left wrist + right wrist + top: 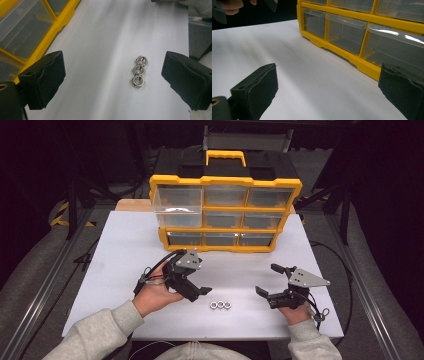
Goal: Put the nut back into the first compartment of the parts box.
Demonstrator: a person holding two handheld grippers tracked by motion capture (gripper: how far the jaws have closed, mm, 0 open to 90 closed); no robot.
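White table (pixel 130 245), high view. Three steel hex nuts (pixel 220 305) lie in a touching row near the front edge, between the two grippers and nearer the left one.

Left gripper (pixel 197 292) is held low over the table just left of the nuts, tilted toward them. In the left gripper view its jaws stand wide apart with nothing between the pads; the hex nuts (pixel 139 71) sit on the bare table ahead, closer to the right-hand jaw, touching neither.

Right gripper (pixel 267 282) is well right of the nuts, also low, jaws spread wide and empty. Its own view looks across the table at the yellow drawer organizer (pixel 362 32).

The organizer (pixel 225 212) stands at the back of the table, nine clear drawers in a three-by-three grid, black top with a yellow carry handle (pixel 226 157). The upper-left drawer (pixel 177 202) looks pulled out forward of the frame; its contents, if any, cannot be made out.
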